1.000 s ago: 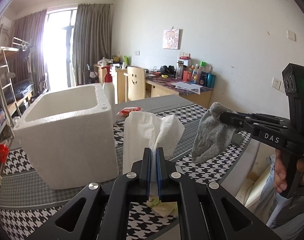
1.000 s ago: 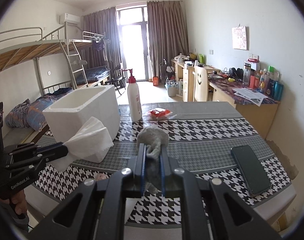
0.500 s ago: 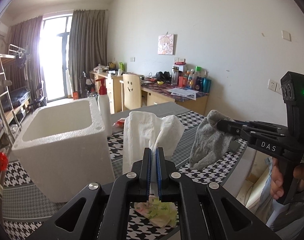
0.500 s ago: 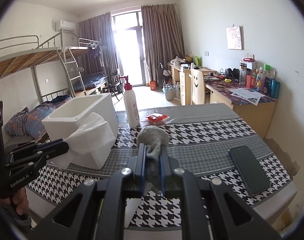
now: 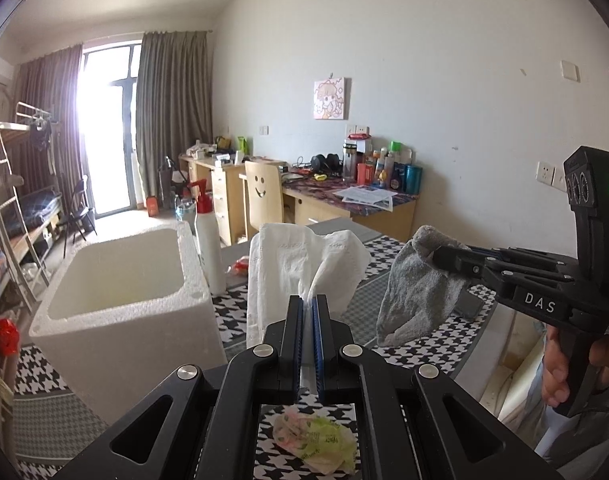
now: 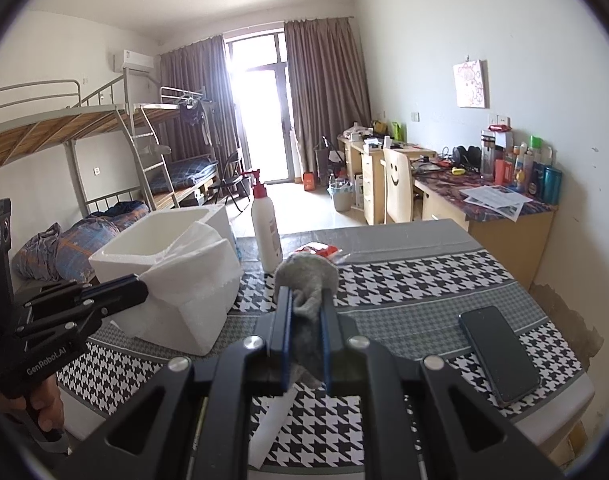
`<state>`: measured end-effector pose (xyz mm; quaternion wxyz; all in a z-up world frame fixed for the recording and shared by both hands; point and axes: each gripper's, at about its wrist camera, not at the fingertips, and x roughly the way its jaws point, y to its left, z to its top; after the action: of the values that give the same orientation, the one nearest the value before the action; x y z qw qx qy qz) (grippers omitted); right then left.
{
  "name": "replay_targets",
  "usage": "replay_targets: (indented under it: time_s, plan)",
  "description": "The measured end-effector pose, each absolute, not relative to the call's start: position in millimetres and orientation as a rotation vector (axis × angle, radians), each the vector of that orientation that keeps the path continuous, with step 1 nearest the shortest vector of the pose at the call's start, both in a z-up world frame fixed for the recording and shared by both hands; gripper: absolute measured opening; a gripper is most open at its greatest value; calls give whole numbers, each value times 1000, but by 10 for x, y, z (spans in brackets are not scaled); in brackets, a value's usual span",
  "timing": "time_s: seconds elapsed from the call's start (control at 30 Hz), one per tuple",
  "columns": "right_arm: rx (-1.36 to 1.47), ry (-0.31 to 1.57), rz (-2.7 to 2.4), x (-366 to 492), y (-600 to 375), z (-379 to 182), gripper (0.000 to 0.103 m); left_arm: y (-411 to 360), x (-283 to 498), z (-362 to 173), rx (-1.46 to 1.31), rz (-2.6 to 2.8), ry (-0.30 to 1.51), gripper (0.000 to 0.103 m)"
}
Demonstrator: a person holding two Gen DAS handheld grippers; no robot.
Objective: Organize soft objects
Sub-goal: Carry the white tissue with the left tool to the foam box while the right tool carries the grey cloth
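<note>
Your left hand-held gripper (image 5: 308, 308) is clamped tight on one white tissue (image 5: 300, 268), which stands up from its tips above the bench (image 5: 424, 344) just beside the one white foam box (image 5: 120, 312). Your right hand-held gripper (image 6: 306, 312) is pinched narrow on one grey cloth (image 6: 308, 280), held clear of the bench. Only your left view shows the crumpled green-and-pink wrapper (image 5: 316, 436) lying on the bench under the gripper, and the cloth hanging its full length from the other gripper's tips. Only your right view shows the one dark phone (image 6: 498, 354) lying flat near the bench's right edge, well apart from the box. Both views show one white pump bottle (image 6: 264, 228) upright just behind the box, and one red packet (image 6: 318, 250) beside it.
</note>
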<state>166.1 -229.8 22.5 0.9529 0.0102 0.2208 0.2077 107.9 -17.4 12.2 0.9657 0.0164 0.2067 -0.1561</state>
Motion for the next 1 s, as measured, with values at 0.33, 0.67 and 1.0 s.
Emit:
replay_targets:
  time_s: [0.33, 0.67, 1.0]
  plan:
    - [19, 430, 429, 1737, -2285, 315, 15, -188, 1102, 219, 34, -317, 395, 5]
    - [21, 416, 449, 1792, -2241, 384, 15, -169, 1070, 345, 35, -288, 355, 5]
    - [14, 399, 468, 1854, -2162, 486, 15, -89, 1103, 438, 25, -265, 336, 5]
